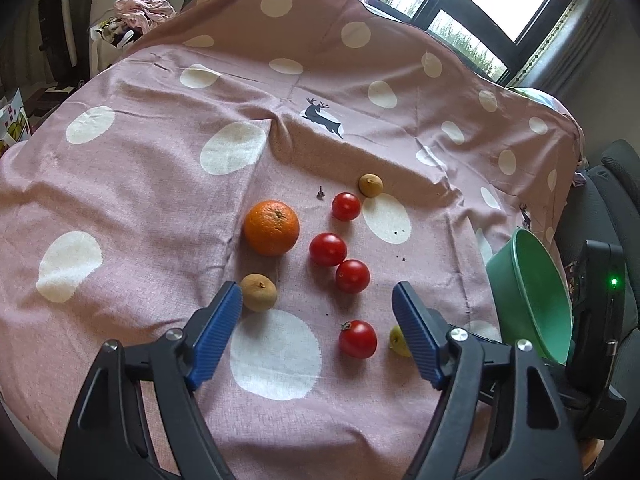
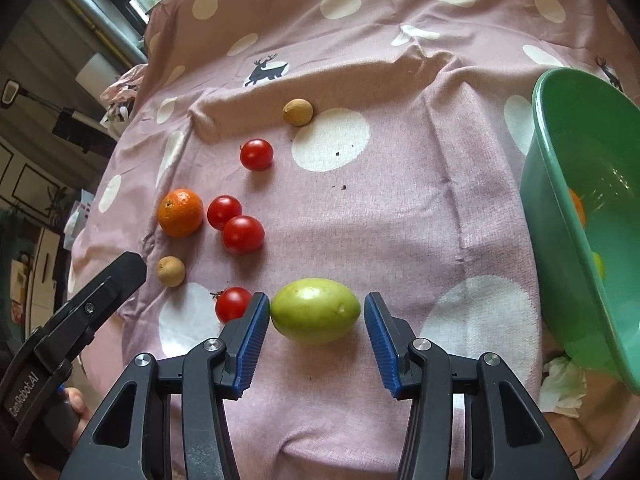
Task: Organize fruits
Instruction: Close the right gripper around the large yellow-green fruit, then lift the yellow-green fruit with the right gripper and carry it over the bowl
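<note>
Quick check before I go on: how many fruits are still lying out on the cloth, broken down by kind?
Red tomatoes: 4
Small brown fruits: 2
Orange: 1
Green fruit: 1, between the right gripper pads
Total on the cloth: 8
The green bowl already holds some fruit; too hidden to count.
</note>
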`<act>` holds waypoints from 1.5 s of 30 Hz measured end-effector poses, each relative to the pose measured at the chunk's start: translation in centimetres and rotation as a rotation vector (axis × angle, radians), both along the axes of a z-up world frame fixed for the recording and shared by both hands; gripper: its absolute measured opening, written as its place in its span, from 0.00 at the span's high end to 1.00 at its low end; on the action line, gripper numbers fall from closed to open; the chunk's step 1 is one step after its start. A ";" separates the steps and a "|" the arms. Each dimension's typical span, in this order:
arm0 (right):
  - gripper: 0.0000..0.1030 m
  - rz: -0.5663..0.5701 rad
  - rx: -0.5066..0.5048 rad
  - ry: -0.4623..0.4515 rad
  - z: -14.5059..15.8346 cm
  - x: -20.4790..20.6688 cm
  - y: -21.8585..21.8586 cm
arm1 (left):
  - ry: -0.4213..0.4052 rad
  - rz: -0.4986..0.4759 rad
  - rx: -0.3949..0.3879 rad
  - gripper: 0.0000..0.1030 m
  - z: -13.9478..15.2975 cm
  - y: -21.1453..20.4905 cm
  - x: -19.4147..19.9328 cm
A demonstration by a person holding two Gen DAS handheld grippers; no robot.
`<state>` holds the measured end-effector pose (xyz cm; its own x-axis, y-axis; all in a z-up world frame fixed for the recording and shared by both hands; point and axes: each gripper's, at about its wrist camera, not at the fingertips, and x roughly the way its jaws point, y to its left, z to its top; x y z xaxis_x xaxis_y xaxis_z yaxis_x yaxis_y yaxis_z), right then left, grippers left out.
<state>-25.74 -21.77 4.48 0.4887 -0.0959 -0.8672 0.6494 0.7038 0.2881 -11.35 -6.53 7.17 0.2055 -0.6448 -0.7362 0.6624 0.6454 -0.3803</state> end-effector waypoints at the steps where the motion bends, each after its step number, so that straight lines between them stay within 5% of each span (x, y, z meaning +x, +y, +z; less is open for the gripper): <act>1: 0.51 -0.003 -0.001 -0.009 0.2 -0.2 -0.1 | 0.004 -0.008 -0.007 0.26 0.1 0.0 -0.1; 9: 0.51 -0.084 -0.005 -0.109 1.6 -2.1 -1.5 | 0.022 -0.076 -0.013 0.37 -0.1 -1.3 -1.5; 20: 0.51 -0.108 0.112 -0.175 0.7 -1.9 -2.8 | 0.084 -0.216 -0.007 0.49 -1.8 -4.6 -4.1; 28: 0.51 -0.107 0.110 -0.098 -0.7 1.8 -4.8 | 0.097 -0.220 0.046 0.58 -3.2 -7.5 -3.1; 45: 0.61 -0.038 0.195 -0.130 -2.1 3.6 -4.9 | 0.116 -0.210 0.043 0.71 -4.5 -8.5 -2.3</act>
